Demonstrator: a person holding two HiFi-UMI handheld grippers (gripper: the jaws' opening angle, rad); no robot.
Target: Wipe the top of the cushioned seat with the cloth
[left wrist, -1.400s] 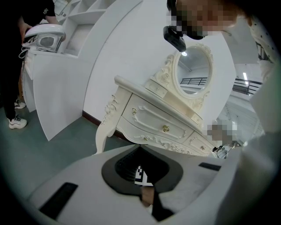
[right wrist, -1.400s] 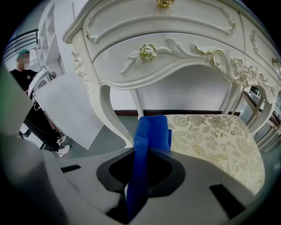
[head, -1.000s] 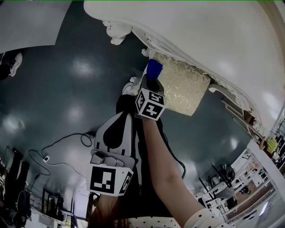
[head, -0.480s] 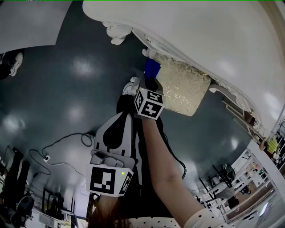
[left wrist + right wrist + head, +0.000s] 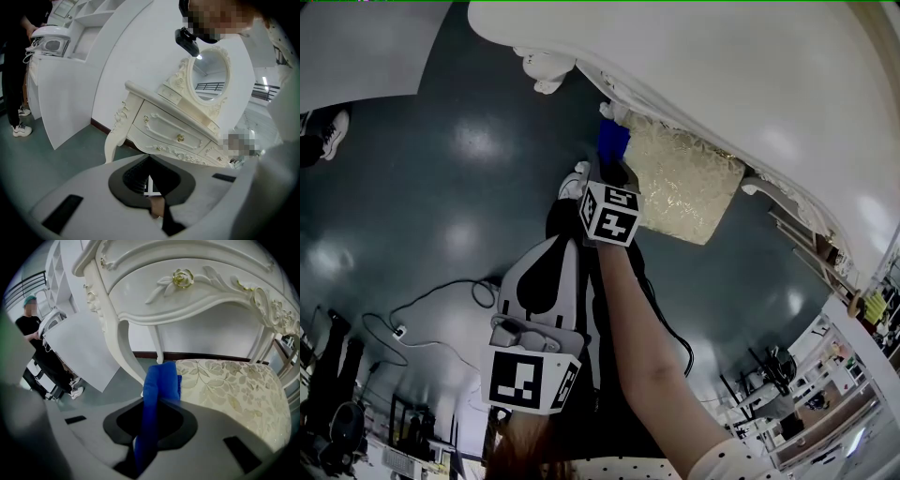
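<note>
Left gripper low in frame, jaws together, nothing between. Beyond: white carved dresser, gold knob on drawer, oval mirror on top. Curved white panel to left. Person standing at far left edge, on floor.

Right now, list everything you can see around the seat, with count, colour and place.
cushioned seat: one, cream with gold leaves, under the dressing table
cloth: one, blue, at the seat's left edge
dressing table: one, white with gold knobs, over the seat
mirror: one, oval, white frame, on the table
panel: one, white, left of the table
cable: one, dark, on the floor
bystander: one, in black, far left
right gripper: one, white, shut on the cloth
left gripper: one, white, shut, empty, away from the seat
right forearm: one, bare, reaching toward the seat
</note>
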